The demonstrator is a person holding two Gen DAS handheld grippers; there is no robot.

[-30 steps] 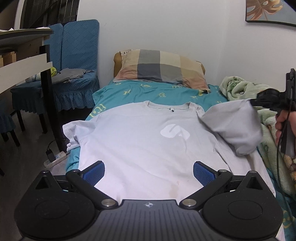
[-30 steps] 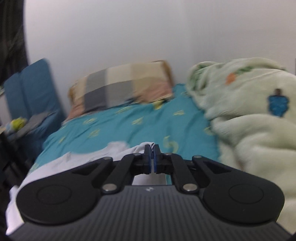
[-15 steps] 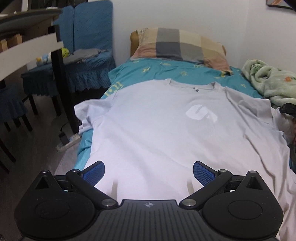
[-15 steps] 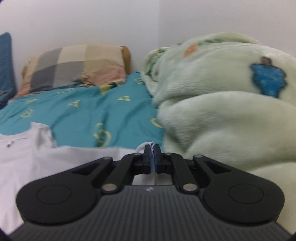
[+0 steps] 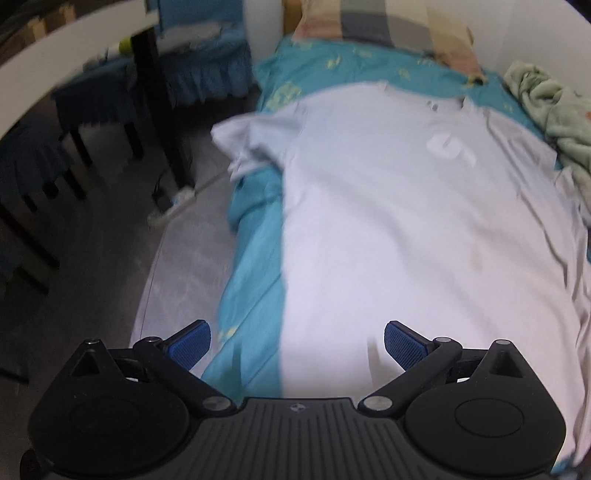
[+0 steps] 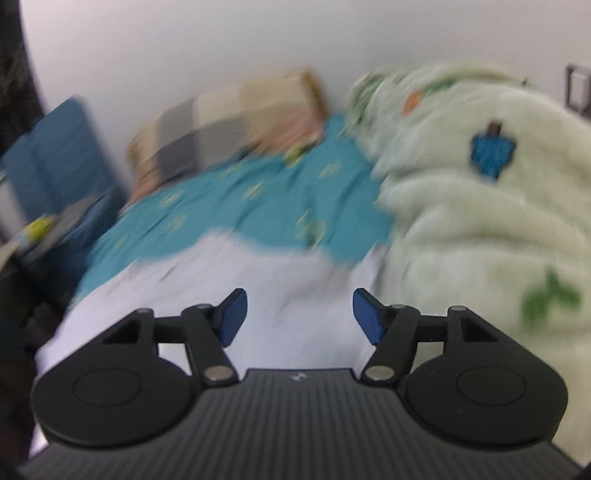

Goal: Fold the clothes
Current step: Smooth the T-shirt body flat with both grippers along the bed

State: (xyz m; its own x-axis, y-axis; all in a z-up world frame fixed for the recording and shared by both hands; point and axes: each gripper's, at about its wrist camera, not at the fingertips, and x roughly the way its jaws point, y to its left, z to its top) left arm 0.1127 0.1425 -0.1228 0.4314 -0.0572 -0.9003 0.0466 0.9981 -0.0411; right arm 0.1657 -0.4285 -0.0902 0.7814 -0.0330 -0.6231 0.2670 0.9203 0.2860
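A pale grey T-shirt (image 5: 406, 221) with a white chest logo lies spread flat, front up, on the teal bed sheet (image 5: 255, 266); its left sleeve (image 5: 243, 136) hangs over the bed's left edge. My left gripper (image 5: 295, 343) is open and empty, above the shirt's lower left hem. My right gripper (image 6: 299, 314) is open and empty, over the shirt (image 6: 229, 280) at its right side, next to the blanket. Both views are blurred.
A checked pillow (image 5: 388, 29) lies at the head of the bed. A fluffy pale green blanket (image 6: 480, 206) is piled along the right side. Blue-covered chairs (image 5: 199, 74) and a dark table leg (image 5: 162, 122) stand left of the bed on the grey floor.
My right gripper has opened and let go of the shirt's right sleeve, which now lies flat. My left gripper has moved left and tilted down over the bed's left edge.
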